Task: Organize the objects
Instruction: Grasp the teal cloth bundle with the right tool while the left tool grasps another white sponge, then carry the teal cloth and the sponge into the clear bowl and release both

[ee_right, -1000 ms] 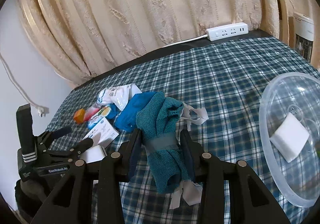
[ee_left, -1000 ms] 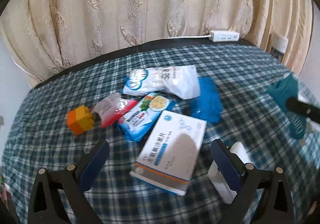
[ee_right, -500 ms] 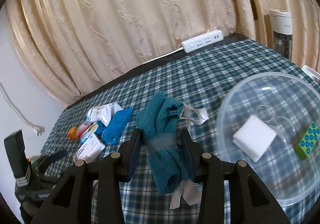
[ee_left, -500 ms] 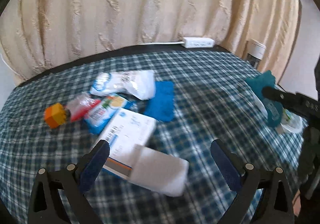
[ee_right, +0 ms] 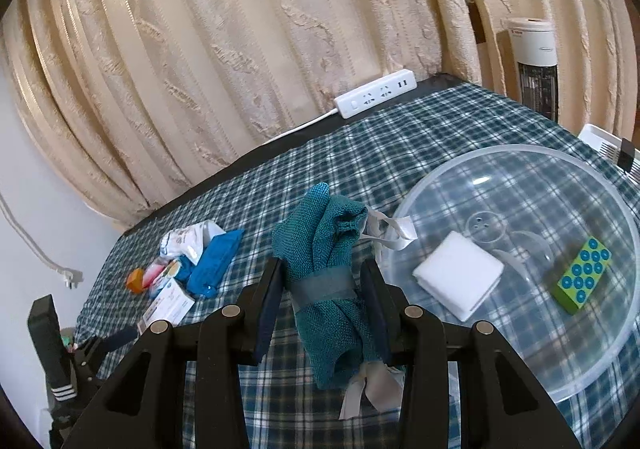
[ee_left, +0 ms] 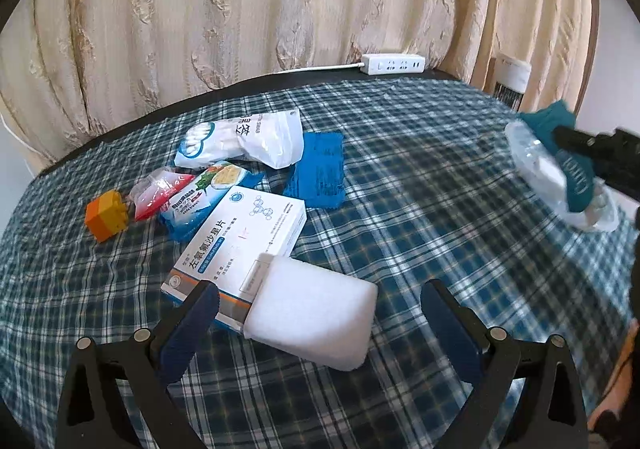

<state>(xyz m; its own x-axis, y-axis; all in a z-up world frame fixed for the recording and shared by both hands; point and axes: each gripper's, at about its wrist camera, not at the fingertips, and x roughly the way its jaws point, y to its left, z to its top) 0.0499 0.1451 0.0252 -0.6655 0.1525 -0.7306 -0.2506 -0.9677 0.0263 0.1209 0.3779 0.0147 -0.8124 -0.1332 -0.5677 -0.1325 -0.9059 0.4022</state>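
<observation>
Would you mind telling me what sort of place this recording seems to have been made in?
Most likely a room in a home rather than a lab: heavy cream curtains hang behind a table under a checked tablecloth, a white power strip lies at its far edge, and a tower heater or fan stands in the corner.

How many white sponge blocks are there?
2. One white sponge block lies on the table by the medicine box; the other sits in the clear bowl. More may be hidden.

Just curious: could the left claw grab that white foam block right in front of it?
Probably yes. The left claw is open, and the white foam block lies uncovered between its fingers, leaning on the medicine box.
</observation>
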